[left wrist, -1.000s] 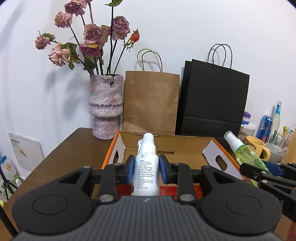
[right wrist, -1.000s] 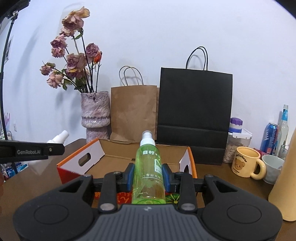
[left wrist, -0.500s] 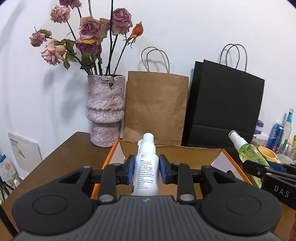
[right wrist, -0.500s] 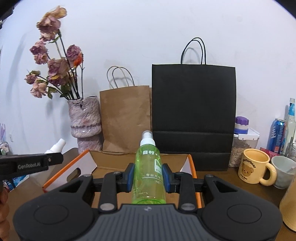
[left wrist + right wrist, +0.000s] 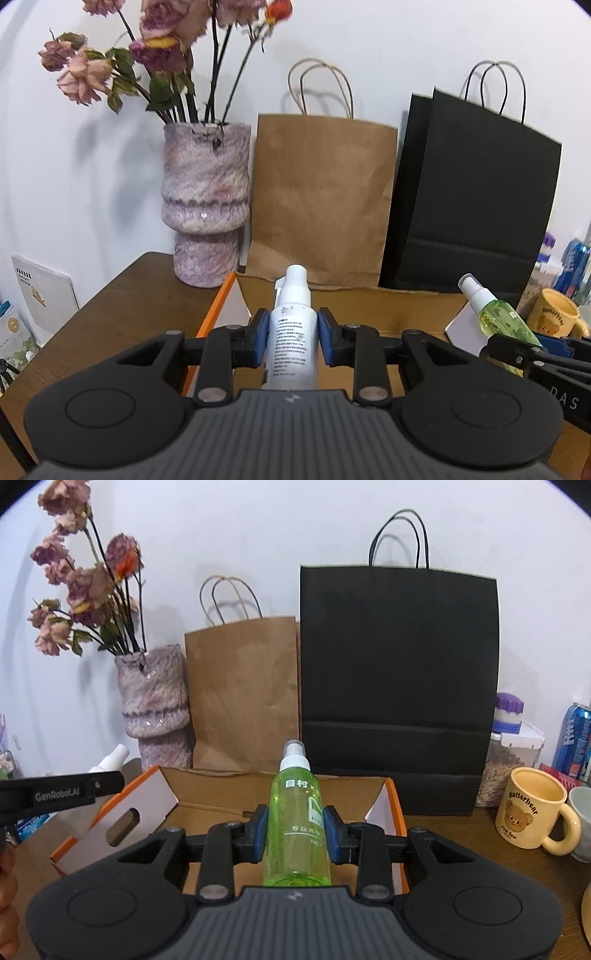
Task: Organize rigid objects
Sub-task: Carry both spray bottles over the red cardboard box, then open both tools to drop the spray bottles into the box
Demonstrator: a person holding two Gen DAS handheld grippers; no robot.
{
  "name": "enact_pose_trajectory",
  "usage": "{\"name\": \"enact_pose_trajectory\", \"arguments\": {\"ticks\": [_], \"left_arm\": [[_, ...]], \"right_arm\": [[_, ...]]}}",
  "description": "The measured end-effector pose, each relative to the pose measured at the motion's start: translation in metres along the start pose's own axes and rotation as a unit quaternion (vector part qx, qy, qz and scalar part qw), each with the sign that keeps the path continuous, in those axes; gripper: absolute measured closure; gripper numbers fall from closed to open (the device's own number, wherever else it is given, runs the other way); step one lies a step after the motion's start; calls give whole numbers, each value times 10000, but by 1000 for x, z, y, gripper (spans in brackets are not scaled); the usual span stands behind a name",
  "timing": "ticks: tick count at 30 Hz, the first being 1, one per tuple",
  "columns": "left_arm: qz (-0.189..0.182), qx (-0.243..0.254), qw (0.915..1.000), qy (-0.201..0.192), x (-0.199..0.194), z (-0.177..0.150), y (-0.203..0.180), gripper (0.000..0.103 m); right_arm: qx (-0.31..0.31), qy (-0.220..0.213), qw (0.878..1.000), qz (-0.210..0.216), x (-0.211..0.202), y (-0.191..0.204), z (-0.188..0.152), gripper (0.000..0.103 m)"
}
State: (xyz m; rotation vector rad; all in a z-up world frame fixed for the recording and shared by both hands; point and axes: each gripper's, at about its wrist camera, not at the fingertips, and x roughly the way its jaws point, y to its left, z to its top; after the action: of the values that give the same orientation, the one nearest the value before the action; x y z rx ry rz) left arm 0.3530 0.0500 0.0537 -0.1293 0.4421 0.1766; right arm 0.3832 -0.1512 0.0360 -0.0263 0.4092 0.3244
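Now I have both bottles carried nearer over the cardboard box (image 5: 280,805), left hand-held gripper (image 5: 291,341) clamped on the white spray bottle (image 5: 292,343), right hand-held gripper (image 5: 295,829) on the green spray bottle (image 5: 295,827), ready for lowering.

White bottle (image 5: 293,343), translucent green bottle (image 5: 296,834), orange-edged box (image 5: 393,805), mottled purple vase (image 5: 205,206), yellow bear mug (image 5: 530,818).

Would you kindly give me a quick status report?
Left tongs shut on white bottle. Right tongs shut on green bottle. Open box ahead, unobstructed.

Lived-in home corner: wooden table (image 5: 122,310) against white wall, dried-rose vase (image 5: 205,203), paper bags (image 5: 243,698), bear mug (image 5: 532,812).
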Motion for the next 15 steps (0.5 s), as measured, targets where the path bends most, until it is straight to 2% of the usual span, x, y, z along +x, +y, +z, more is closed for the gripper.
{"name": "enact_pose_trajectory", "arguments": {"ticks": [8, 15], "left_arm": [[130, 126, 9992, 342, 25, -15, -1, 74], [114, 185, 9990, 394, 29, -18, 1, 74]], "right_arm": [[41, 260, 9996, 26, 21, -5, -12, 73], [-62, 390, 9992, -37, 31, -4, -22, 73]]}}
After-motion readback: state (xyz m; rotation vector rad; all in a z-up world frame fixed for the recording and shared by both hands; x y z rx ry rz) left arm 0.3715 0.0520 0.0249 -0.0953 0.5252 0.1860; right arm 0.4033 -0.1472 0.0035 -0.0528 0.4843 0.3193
